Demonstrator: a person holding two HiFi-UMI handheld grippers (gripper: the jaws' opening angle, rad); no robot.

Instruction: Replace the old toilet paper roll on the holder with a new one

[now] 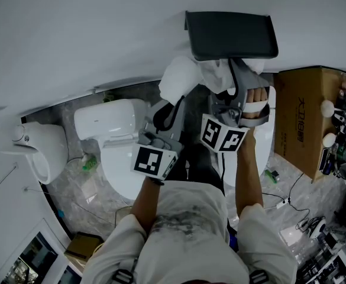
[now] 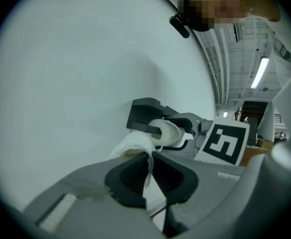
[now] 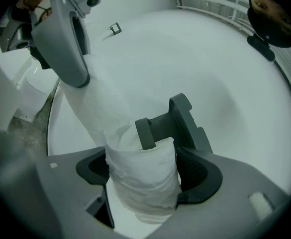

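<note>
Clamping roll at holder w/ R gripper fingers; L gripper fingers pinching tail. Hard tug prob tears it.

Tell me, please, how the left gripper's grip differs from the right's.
The left gripper pinches a thin paper tail, jaws nearly together; the right gripper clamps the paper roll, jaws wide. The left gripper is clear of the holder; the right gripper is at it. Both hold white paper.
</note>
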